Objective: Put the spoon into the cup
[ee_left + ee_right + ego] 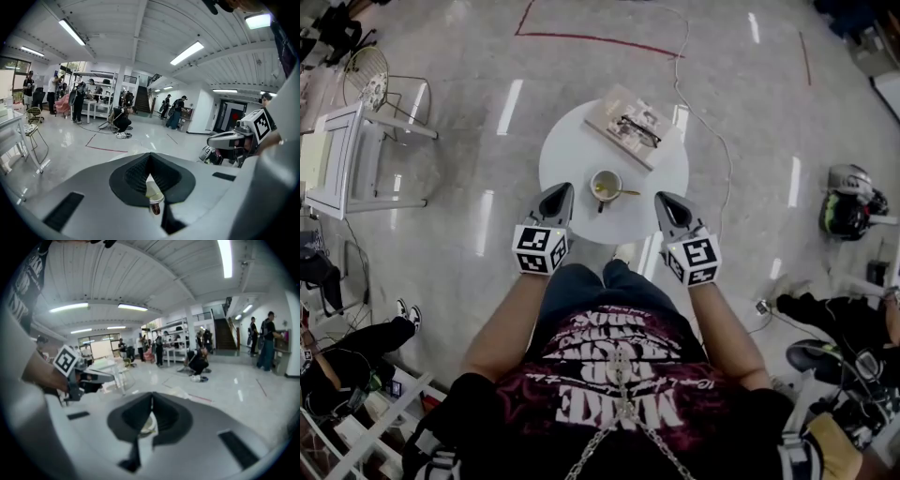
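Now, you're on the approach: left tongs and right tongs, both pinched shut and empty, flank the cup on the counter, the spoon jutting at its right, so next spread the right tongs and close on that spoon.

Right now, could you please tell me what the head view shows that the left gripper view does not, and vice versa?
Only the head view shows the book with glasses on the round table, and the spoon at the cup rim. Only the left gripper view shows people near shelves and a staircase across the hall. Both show the cup and the right gripper.
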A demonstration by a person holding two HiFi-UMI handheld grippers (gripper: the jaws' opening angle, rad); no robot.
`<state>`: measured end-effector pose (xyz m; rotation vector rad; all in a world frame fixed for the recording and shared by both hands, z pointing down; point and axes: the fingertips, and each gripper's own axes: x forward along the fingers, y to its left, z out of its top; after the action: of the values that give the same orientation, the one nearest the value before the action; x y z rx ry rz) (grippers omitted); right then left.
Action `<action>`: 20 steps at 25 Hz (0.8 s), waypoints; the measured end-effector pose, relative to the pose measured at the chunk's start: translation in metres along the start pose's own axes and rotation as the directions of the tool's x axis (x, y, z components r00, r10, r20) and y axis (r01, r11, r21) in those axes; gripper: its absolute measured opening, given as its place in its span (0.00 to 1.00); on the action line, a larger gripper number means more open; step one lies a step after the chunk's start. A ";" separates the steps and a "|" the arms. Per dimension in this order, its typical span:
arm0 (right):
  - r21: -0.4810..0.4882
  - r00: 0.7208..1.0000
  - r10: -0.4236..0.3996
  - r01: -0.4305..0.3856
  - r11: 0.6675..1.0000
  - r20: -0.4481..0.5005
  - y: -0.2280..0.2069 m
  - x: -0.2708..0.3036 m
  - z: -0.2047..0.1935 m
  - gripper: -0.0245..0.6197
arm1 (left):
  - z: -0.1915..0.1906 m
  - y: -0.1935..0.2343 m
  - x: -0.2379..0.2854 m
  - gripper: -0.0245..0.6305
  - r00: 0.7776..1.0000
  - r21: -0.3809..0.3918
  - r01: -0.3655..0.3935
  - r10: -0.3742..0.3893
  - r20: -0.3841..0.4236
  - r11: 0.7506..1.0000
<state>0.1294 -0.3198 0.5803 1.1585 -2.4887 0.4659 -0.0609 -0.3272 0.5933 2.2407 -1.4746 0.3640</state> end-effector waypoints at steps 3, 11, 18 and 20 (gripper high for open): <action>0.006 0.999 0.013 -0.013 1.000 -0.031 -0.002 0.014 -0.007 0.08 | -0.003 0.005 0.010 0.08 1.000 0.001 0.002 -0.002 -0.020 1.000; 0.104 0.990 -0.056 0.070 0.992 -0.129 -0.013 0.041 -0.039 0.09 | -0.019 0.015 0.040 0.08 0.992 0.006 0.091 -0.090 -0.086 0.996; 0.207 0.957 -0.097 0.157 0.966 -0.274 -0.024 0.057 -0.096 0.09 | -0.053 0.037 0.077 0.07 0.972 0.007 0.130 -0.126 -0.198 0.991; 0.217 0.950 -0.090 0.159 0.963 -0.301 -0.021 0.060 -0.108 0.11 | -0.061 0.035 0.083 0.07 0.966 -0.015 0.140 -0.139 -0.219 0.990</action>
<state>0.1292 -0.3257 0.7051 1.2289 -2.1370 0.8523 -0.0591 -0.3758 0.6907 2.2091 -1.1968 0.5476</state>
